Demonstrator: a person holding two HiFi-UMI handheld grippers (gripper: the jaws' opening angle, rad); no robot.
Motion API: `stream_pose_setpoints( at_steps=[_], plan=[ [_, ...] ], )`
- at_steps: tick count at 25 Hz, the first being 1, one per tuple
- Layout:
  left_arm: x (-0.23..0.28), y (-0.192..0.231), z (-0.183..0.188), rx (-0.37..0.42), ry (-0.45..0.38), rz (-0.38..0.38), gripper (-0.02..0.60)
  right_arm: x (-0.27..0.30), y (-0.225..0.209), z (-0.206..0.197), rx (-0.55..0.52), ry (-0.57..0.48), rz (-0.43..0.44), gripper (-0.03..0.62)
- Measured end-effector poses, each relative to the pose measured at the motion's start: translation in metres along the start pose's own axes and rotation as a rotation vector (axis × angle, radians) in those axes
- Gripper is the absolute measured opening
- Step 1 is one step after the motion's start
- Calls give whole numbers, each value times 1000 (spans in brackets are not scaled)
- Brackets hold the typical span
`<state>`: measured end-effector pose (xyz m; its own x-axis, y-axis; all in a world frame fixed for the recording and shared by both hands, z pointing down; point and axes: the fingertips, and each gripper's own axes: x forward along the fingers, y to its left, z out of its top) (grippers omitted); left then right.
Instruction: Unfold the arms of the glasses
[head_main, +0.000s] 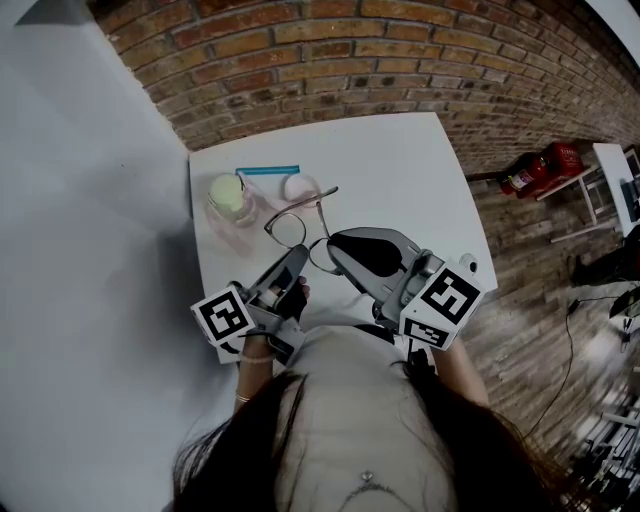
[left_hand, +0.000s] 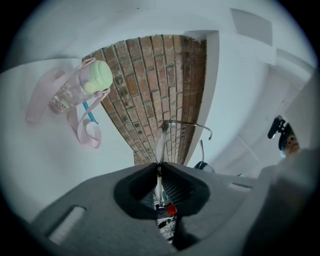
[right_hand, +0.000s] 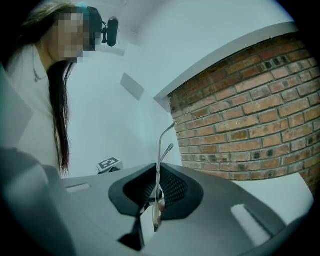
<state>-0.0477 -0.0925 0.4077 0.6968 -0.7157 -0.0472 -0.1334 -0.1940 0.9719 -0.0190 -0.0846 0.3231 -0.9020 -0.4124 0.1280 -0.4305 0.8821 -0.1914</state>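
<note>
The right half of the white table (head_main: 420, 170) is left bare. The far left corner is taken up by a green-capped bottle (head_main: 230, 200), its pink strap (head_main: 298, 187) and a blue strip (head_main: 268, 170). The left side is closed off by a pale wall (head_main: 90, 200), the far side by a brick wall (head_main: 350, 50). The near middle is blocked by the held glasses (head_main: 286, 229).

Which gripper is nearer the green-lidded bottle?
Left. The left gripper holds the glasses near the bottle; the right gripper grips them on the far side.
</note>
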Motion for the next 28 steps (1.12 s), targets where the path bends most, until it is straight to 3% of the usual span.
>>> stream_pose_setpoints(
  at_steps=[28],
  plan=[
    [-9,4,17,-91,-95,-28,23,-7,-3,7,3,-30,-11,29]
  ],
)
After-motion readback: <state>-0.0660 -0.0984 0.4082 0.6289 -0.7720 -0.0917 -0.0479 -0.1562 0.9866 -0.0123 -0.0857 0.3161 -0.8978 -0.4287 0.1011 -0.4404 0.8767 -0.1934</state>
